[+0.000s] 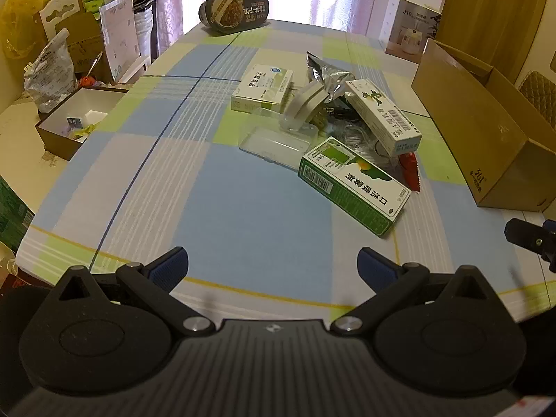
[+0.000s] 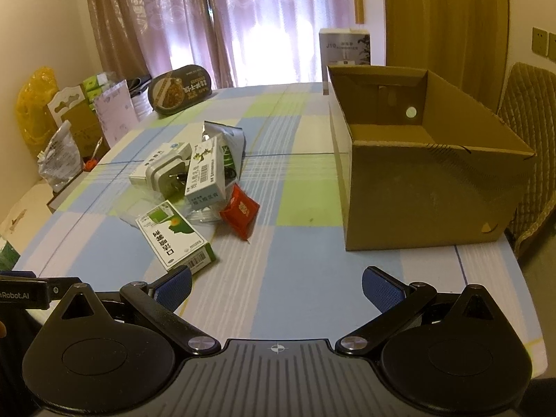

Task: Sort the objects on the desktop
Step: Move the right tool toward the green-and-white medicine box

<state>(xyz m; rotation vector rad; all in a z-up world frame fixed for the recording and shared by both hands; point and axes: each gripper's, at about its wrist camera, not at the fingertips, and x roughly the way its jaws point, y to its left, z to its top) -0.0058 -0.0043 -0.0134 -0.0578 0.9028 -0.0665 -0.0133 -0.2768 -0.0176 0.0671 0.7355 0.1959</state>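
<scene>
Both tongs idle at the near table edge. Left tongs (image 1: 272, 266) spread wide, nothing between the pads. Right tongs (image 2: 276, 286) likewise spread and empty.

Clutter sits in one heap mid-table, centre-right of the left wrist view, centre-left of the right wrist view. Nearest item: green-and-white medicine box (image 1: 354, 186), lying flat, apart from the heap's core. Behind it: a clear plastic tray (image 1: 278, 140), a second white medicine box (image 1: 262, 88), a long white box (image 1: 382, 116) propped across the pile, a silver foil pouch (image 1: 326, 71), a white plug adapter (image 2: 163, 175). A red sachet (image 2: 239, 213) lies at the heap's right edge in the right wrist view.

Open cardboard box (image 2: 431, 187) stands at right of that view, well apart from the heap, seemingly empty; likely the destination.

Judgement: no item taken yet. Start with the loose outliers, the green box or the red sachet, since both can be gripped without disturbing the stack. Approach the green box across its narrow width. The propped long box could slide if the pile is nudged.

Room: bare checked tablecloth (image 1: 243, 215) lies between tongs and heap, and between heap and cardboard box. Box wall is tall; a carried item must clear the rim.
</scene>
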